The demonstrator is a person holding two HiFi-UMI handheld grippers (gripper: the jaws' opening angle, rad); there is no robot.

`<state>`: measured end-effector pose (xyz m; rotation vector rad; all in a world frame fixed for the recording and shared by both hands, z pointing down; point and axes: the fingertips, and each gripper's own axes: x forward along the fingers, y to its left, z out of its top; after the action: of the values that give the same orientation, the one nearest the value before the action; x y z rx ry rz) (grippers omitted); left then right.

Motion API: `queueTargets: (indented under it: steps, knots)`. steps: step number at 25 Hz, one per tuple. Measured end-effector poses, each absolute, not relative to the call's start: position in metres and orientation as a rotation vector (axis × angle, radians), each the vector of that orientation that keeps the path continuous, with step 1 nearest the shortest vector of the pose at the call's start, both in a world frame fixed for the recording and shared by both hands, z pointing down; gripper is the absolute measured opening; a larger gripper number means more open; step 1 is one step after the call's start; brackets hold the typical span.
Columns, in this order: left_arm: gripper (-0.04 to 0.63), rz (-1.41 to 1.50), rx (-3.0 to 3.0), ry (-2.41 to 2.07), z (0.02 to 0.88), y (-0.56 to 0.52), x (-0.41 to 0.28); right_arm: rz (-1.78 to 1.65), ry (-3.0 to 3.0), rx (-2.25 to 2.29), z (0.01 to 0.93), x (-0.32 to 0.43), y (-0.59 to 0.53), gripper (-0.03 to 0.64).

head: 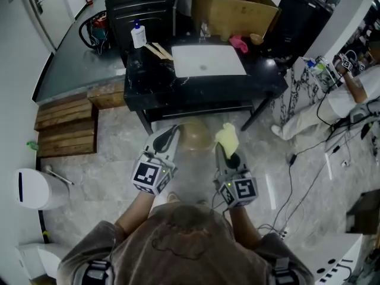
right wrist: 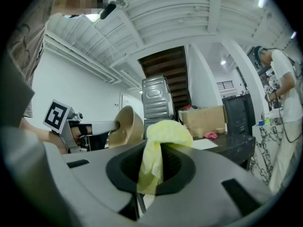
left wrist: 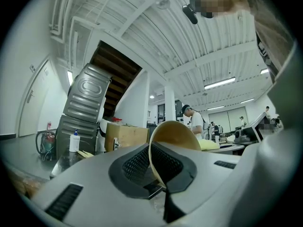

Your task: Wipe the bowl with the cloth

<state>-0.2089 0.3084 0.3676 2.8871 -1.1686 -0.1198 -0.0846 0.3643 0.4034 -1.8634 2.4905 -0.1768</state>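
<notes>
- Between my left fingers (left wrist: 135,165) sits the thin rim of the tan bowl (left wrist: 176,135). They are closed on its wall, one dark pad on each side of it.
- Seen from the head view, my left gripper (head: 171,136) holds that bowl in the air above the pale floor (head: 107,165), just in front of the black table (head: 202,94).
- My right fingers (right wrist: 179,167) are pinched on the yellow cloth (right wrist: 160,141). A bunched lump of it stands up above them and a thinner tail hangs down between them.
- My right gripper (head: 223,153) is level with the left one and close beside it. The cloth lies just beside the bowl's right edge, and I cannot tell whether the two touch.
- On the table beyond lie a flat white board (head: 208,60) and a small white bottle (head: 138,34) with a blue cap. A pink object (head: 238,43) is near the far edge.
- An open cardboard box (head: 234,8) stands behind the table.
- Off to my left lie stacked wooden pallets (head: 65,126) and a white bin (head: 34,189). To my right a person in white clothes (head: 332,103) is among trailing cables.
</notes>
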Motion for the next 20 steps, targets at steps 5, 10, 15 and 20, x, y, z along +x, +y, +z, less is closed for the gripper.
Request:
queueTargets:
  steps: [5, 10, 15, 20]
  knots:
    - [0.020, -0.135, 2.926, -1.138, 0.373, 0.295, -0.222, -0.149, 2.459, -1.879, 0.411, -0.101, 0.354, 0.021]
    - [0.020, -0.135, 2.927, -1.109, 0.375, 0.277, -0.229, -0.132, 2.421, -1.913, 0.415, -0.111, 0.339, 0.021]
    - [0.020, -0.139, 2.935, -1.067, 0.381, 0.260, -0.226, -0.151, 2.393, -1.944, 0.420, -0.111, 0.320, 0.021]
    - [0.020, -0.158, 2.940, -1.058, 0.381, 0.233, -0.212, -0.145, 2.359, -1.963, 0.422, -0.096, 0.290, 0.021]
